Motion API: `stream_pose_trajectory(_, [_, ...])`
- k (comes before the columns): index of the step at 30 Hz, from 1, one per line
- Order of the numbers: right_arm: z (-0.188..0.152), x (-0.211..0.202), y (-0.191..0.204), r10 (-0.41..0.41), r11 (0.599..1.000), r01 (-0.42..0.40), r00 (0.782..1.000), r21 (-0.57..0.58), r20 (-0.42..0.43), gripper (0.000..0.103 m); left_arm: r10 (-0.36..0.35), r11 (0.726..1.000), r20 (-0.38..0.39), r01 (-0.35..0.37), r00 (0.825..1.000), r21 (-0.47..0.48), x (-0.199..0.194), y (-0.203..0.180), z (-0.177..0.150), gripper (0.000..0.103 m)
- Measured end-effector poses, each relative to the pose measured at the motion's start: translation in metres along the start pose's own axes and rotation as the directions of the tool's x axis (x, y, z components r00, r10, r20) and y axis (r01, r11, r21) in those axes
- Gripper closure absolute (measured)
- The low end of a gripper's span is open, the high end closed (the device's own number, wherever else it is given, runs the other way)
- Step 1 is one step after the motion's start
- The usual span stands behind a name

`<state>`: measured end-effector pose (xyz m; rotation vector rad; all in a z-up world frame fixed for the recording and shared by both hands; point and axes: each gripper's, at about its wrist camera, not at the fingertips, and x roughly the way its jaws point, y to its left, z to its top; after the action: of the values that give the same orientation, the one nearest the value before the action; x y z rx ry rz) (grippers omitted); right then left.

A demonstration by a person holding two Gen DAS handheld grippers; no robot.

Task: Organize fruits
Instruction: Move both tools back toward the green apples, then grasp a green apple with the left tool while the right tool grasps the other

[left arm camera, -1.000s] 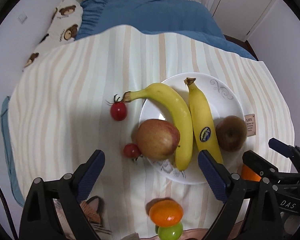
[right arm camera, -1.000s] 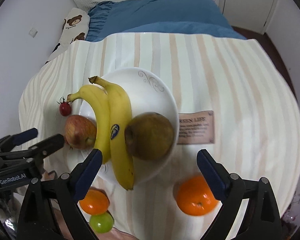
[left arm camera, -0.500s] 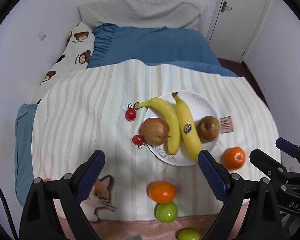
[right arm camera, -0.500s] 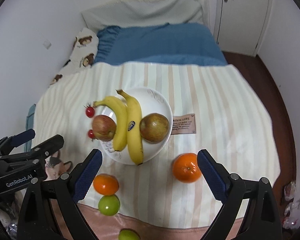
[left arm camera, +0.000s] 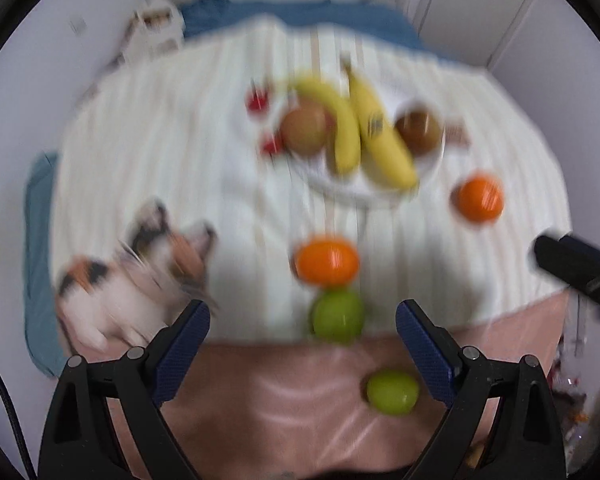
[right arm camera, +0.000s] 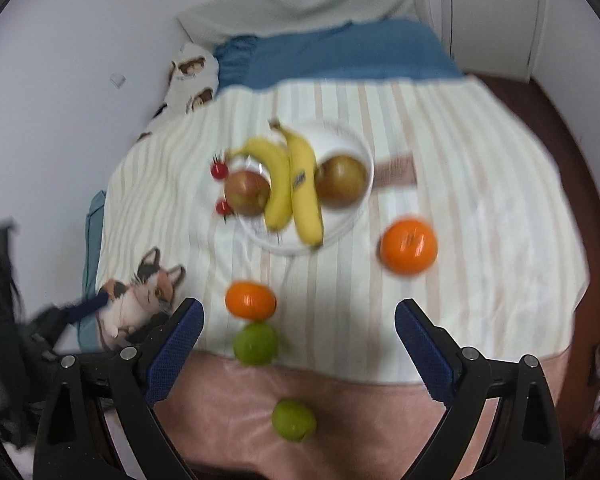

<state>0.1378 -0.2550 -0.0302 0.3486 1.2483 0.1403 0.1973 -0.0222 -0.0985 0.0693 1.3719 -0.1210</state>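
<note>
Both tools spread, nothing held; fruit split between plate and bedspread.

My left tool (left arm camera: 302, 322) and right tool (right arm camera: 299, 318) hang above the near edge of the bed with fingers wide apart. The white plate (right arm camera: 340, 138) on the striped bedspread (right arm camera: 480, 184) carries two bananas (right arm camera: 296, 184), a red-green apple (right arm camera: 247, 193) at their left, and a brownish round fruit (right arm camera: 341, 181) at their right, possibly a pear; blur prevents certainty. Two cherry tomatoes (right arm camera: 220, 171) lie just beside the plate's left rim. A large orange (right arm camera: 409, 245) sits apart to the plate's right. A smaller orange (right arm camera: 251, 300) touches a green fruit (right arm camera: 256, 344) below it; a second green fruit (right arm camera: 293, 420) lies on the pink blanket (right arm camera: 380, 412).
</note>
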Motion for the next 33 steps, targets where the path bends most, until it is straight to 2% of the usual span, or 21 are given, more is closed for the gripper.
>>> stream_pose_trajectory(2, [-0.01,0.015,-0.012,-0.001,0.999,0.002,1.0,0.032,-0.03,0.005,-0.016,1.0,-0.08,0.017,0.997,0.014,0.033,-0.011,-0.008,0.008])
stream_pose_trajectory(6, [-0.028,0.044,-0.032,0.008,0.997,0.0,0.995,0.074,-0.102,0.013,-0.021,0.998,-0.168,0.029,0.986,0.048,0.084,-0.031,-0.011,0.008])
stream_pose_trajectory(8, [-0.043,0.057,-0.037,0.027,0.996,-0.014,0.988,0.089,-0.15,0.014,-0.012,0.997,-0.188,0.026,0.982,0.07,0.101,-0.039,-0.007,0.008])
stream_pose_trajectory(10, [-0.059,0.065,-0.04,0.042,0.994,-0.024,0.984,0.108,-0.173,0.017,0.039,0.988,-0.212,-0.006,0.976,0.156,0.12,-0.052,-0.005,0.011])
stream_pose_trajectory(12, [-0.072,0.076,-0.046,0.06,0.991,-0.031,0.975,0.133,-0.214,0.018,0.049,0.982,-0.219,-0.008,0.974,0.186,0.132,-0.056,-0.007,0.024])
stream_pose_trajectory(13, [-0.078,0.082,-0.049,0.094,0.985,-0.056,0.967,0.162,-0.236,0.018,0.045,0.983,-0.245,0.001,0.969,0.185,0.14,-0.055,-0.008,0.029])
stream_pose_trajectory(14, [-0.086,0.088,-0.051,0.123,0.978,-0.074,0.958,0.193,-0.258,0.018,0.054,0.982,-0.248,-0.007,0.967,0.188,0.143,-0.054,-0.008,0.041])
stream_pose_trajectory(17, [-0.106,0.102,-0.045,0.131,0.981,-0.078,0.942,0.177,-0.309,0.018,0.035,0.984,-0.233,0.008,0.972,0.18,0.142,-0.051,-0.004,0.051])
stream_pose_trajectory(20, [-0.124,0.121,-0.035,0.149,0.982,-0.094,0.919,0.164,-0.364,0.019,0.024,0.986,-0.236,0.016,0.971,0.166,0.141,-0.051,-0.001,0.051])
stream_pose_trajectory(23, [-0.134,0.14,-0.025,0.148,0.985,-0.098,0.906,0.146,-0.397,0.022,0.03,0.985,-0.227,0.009,0.973,0.169,0.137,-0.051,-0.002,0.051])
stream_pose_trajectory(26, [-0.14,0.157,-0.016,0.119,0.991,-0.084,0.901,0.1,-0.418,0.03,0.04,0.984,-0.232,0.002,0.972,0.177,0.13,-0.041,-0.007,0.051])
stream_pose_trajectory(28, [-0.144,0.168,-0.013,0.097,0.995,-0.071,0.901,0.076,-0.423,0.044,0.037,0.987,-0.23,0.001,0.973,0.163,0.12,-0.033,-0.015,0.051])
stream_pose_trajectory(33, [-0.151,0.165,-0.003,0.056,0.998,-0.064,0.906,-0.005,-0.42,0.044,0.029,0.992,-0.251,0.004,0.968,0.129,0.097,0.003,-0.057,0.051])
